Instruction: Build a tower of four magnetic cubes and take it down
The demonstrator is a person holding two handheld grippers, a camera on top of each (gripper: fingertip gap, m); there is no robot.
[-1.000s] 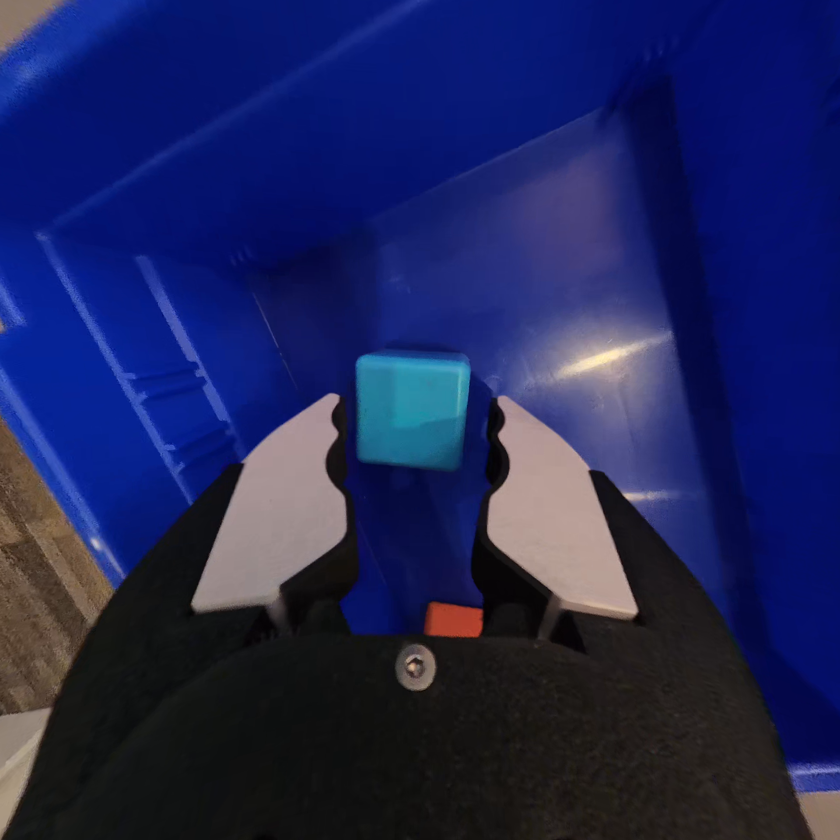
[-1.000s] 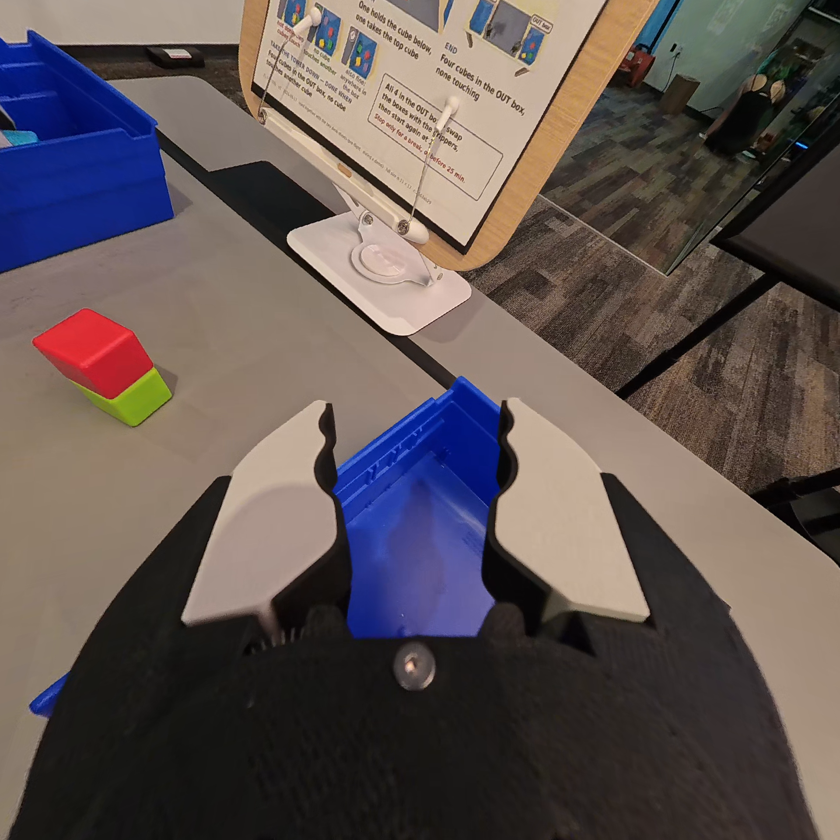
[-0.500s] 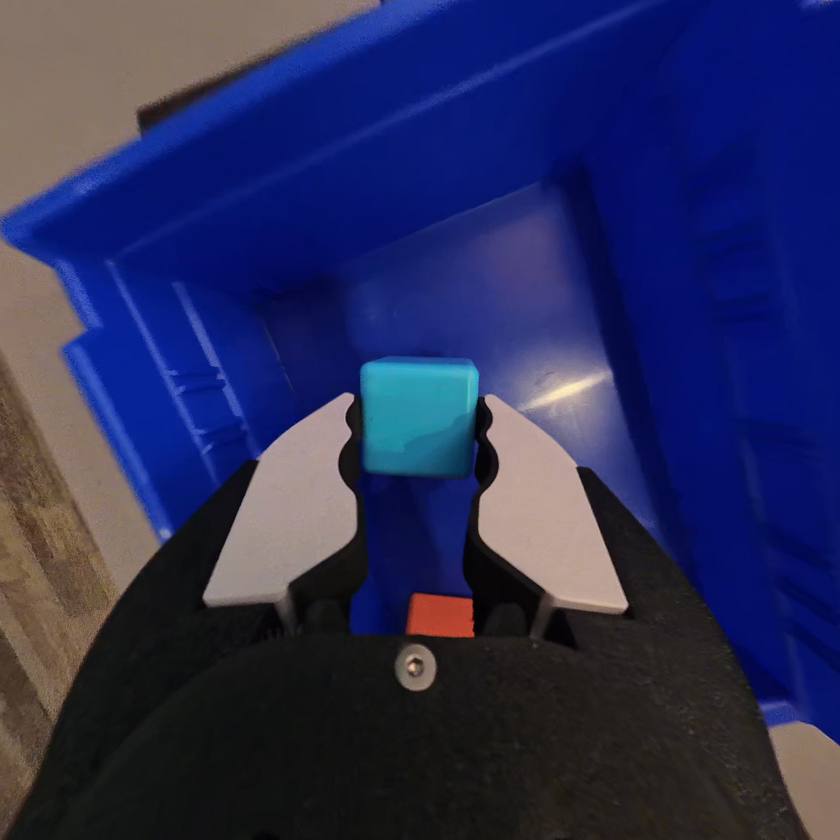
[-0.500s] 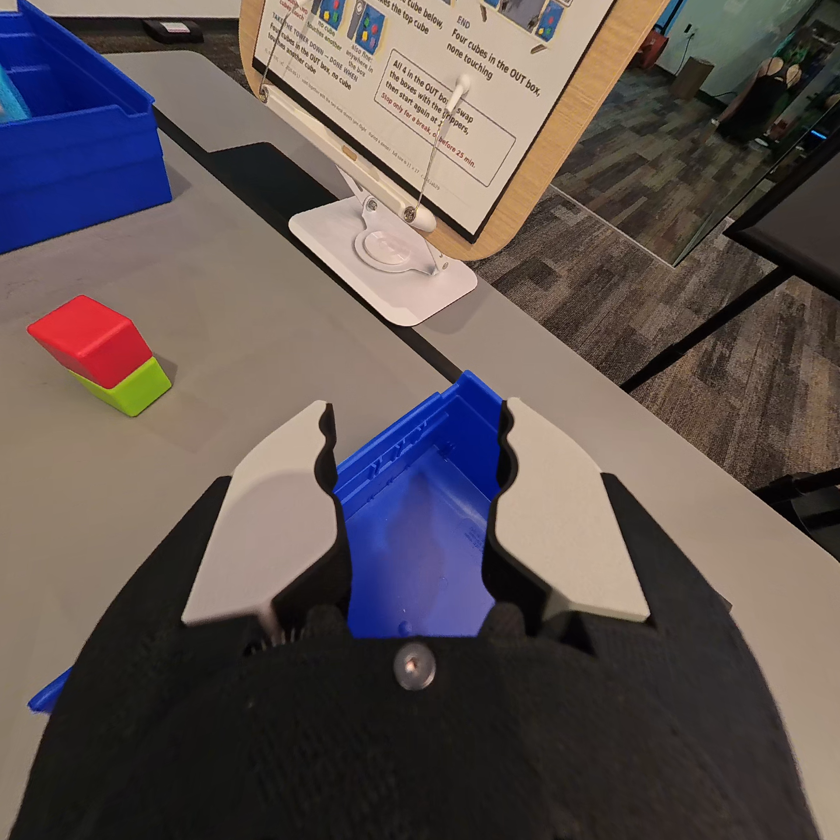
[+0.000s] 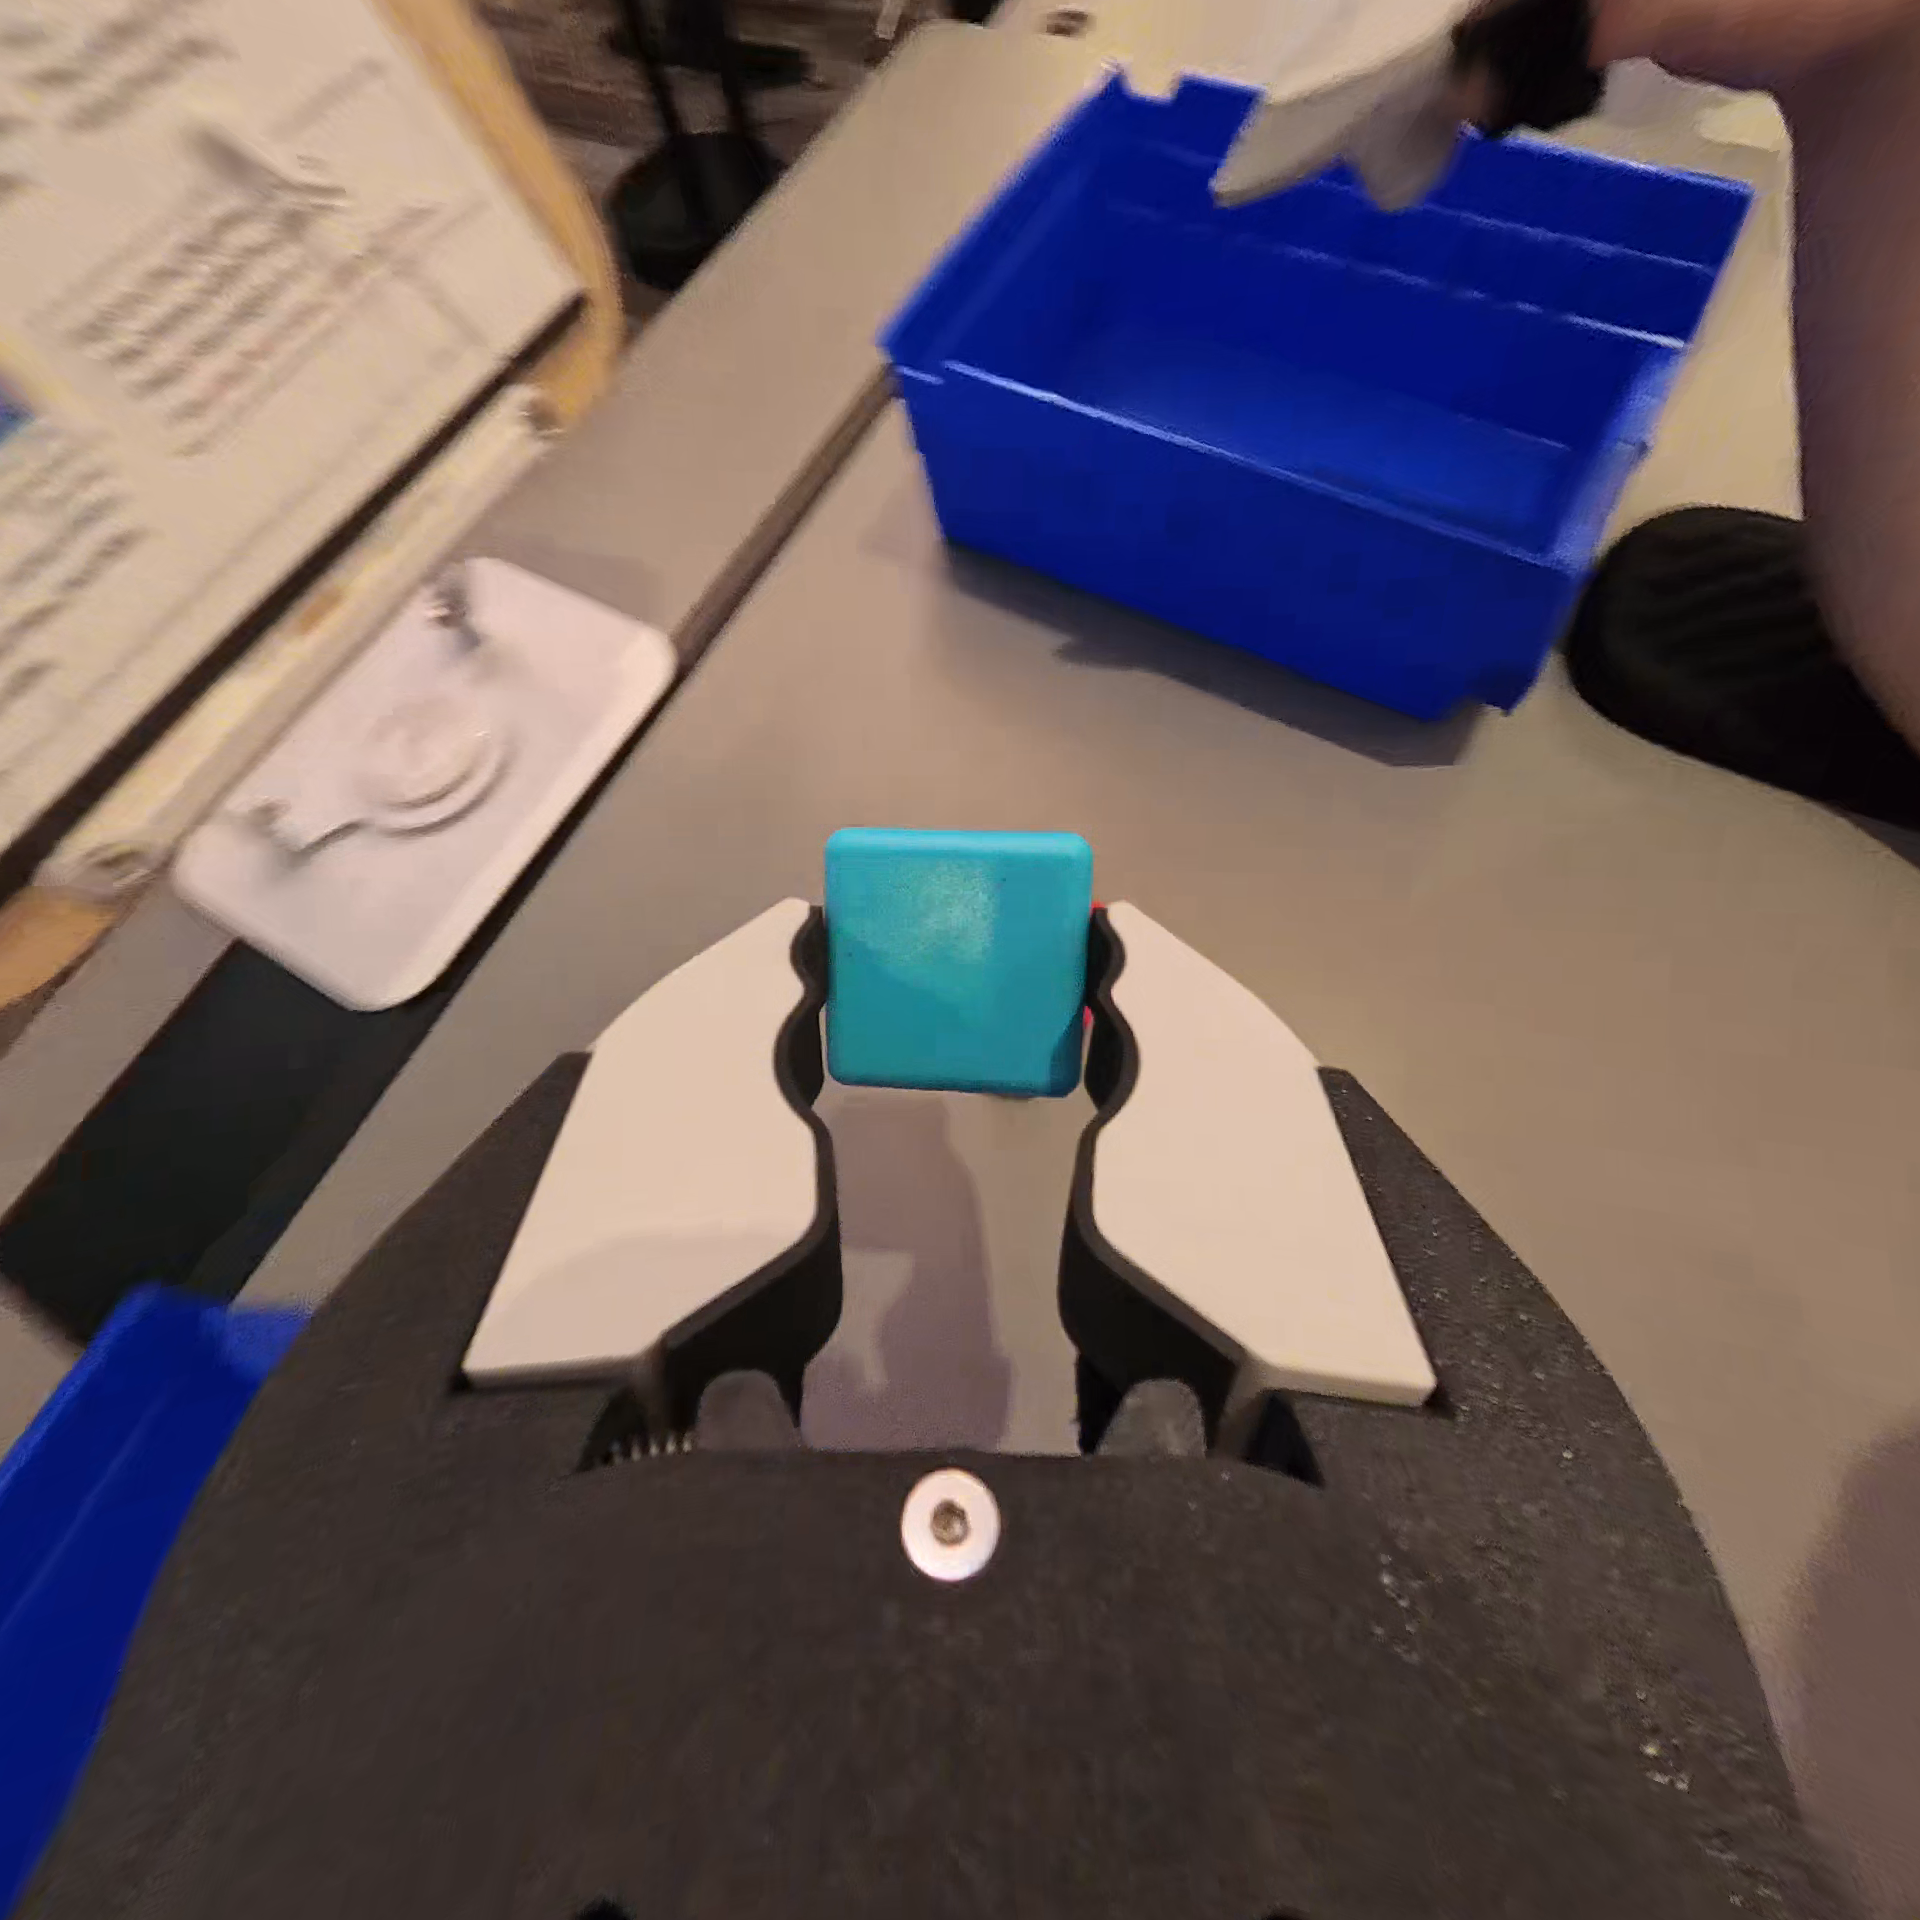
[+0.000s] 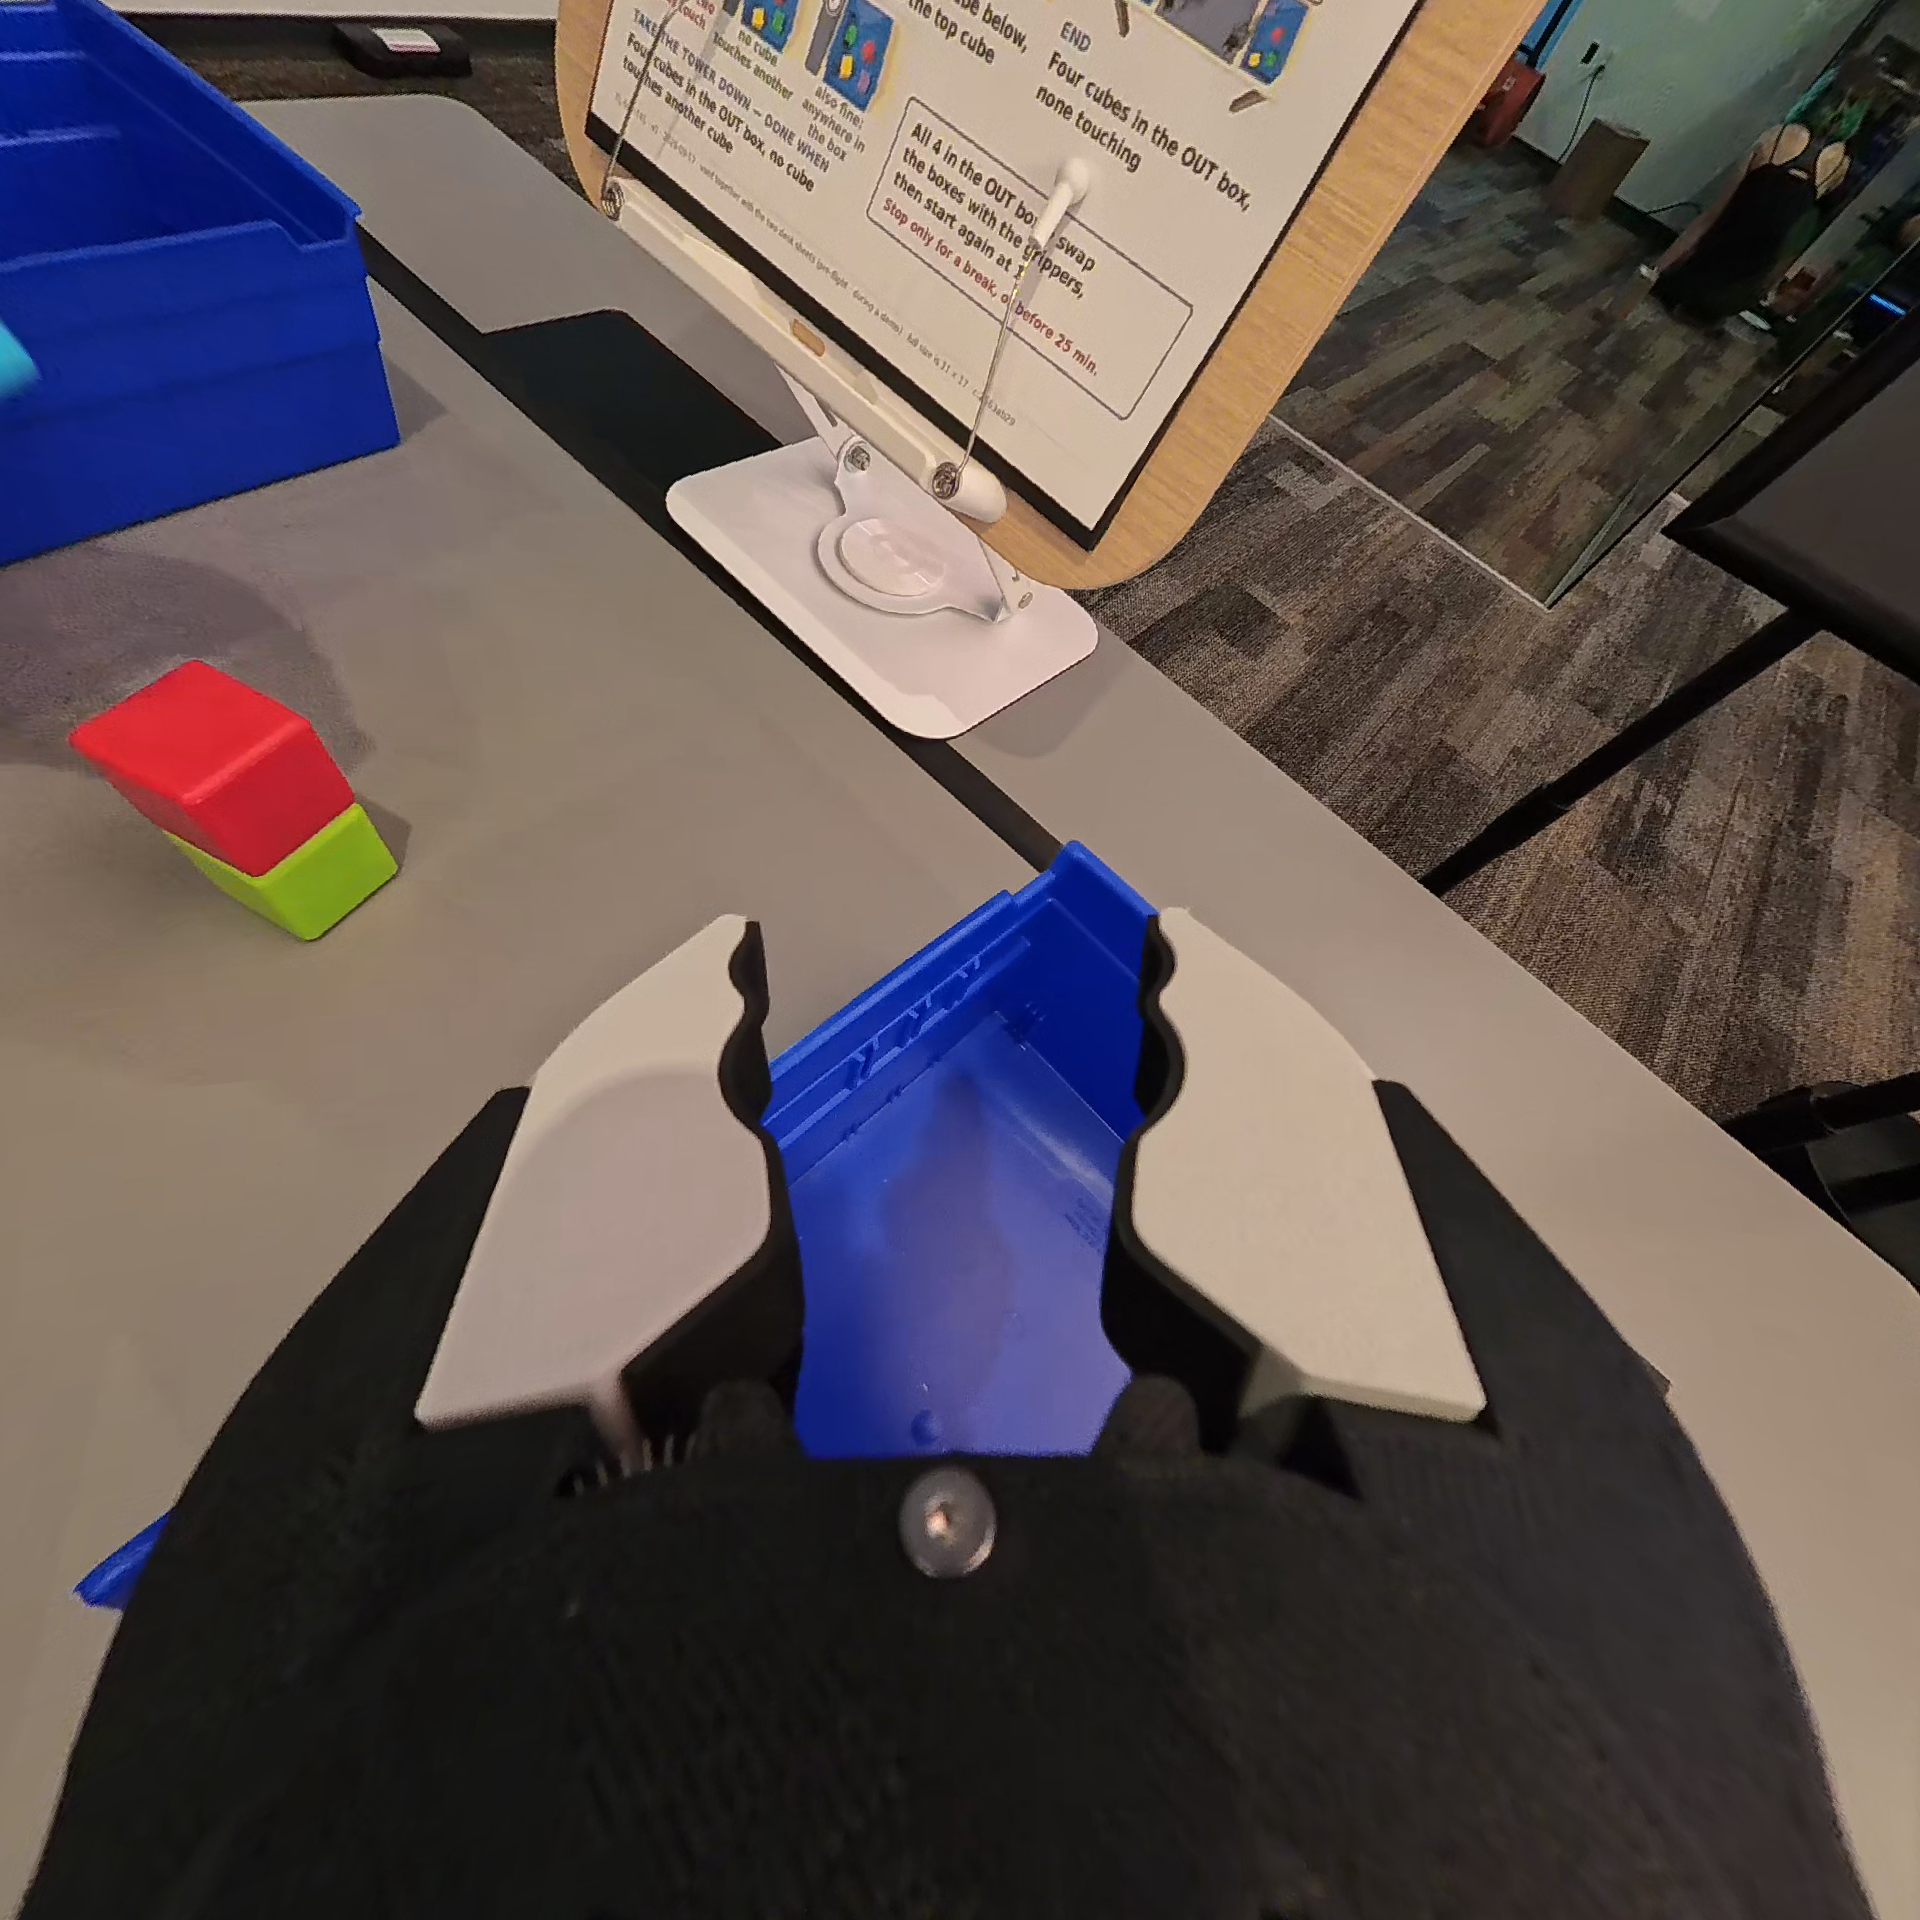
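Note:
My left gripper (image 5: 956, 935) is shut on a teal cube (image 5: 956, 966) and holds it above the grey table (image 5: 1351, 987). A red sliver (image 5: 1088, 1023) shows just behind the cube's right edge. In the right wrist view a red cube (image 6: 208, 758) sits on a green cube (image 6: 312, 878), slightly offset, on the table at the left. My right gripper (image 6: 951, 935) is open and empty over a blue bin (image 6: 1091, 935). It also shows blurred in the left wrist view (image 5: 1330, 177), above that bin (image 5: 1247, 468). A teal edge (image 6: 10, 358) shows at the far left.
A second blue bin (image 6: 177, 312) stands at the back left, and its corner shows in the left wrist view (image 5: 104, 1455). An instruction board (image 6: 1039, 156) on a white base (image 6: 883, 582) stands at the table's far edge. Carpet floor lies beyond. My right fingertips sit around 25 cm from my left ones.
My left gripper shut on the teal cube, lifted it out of the blue bin and swung over the table. My right gripper stayed open above its bin.

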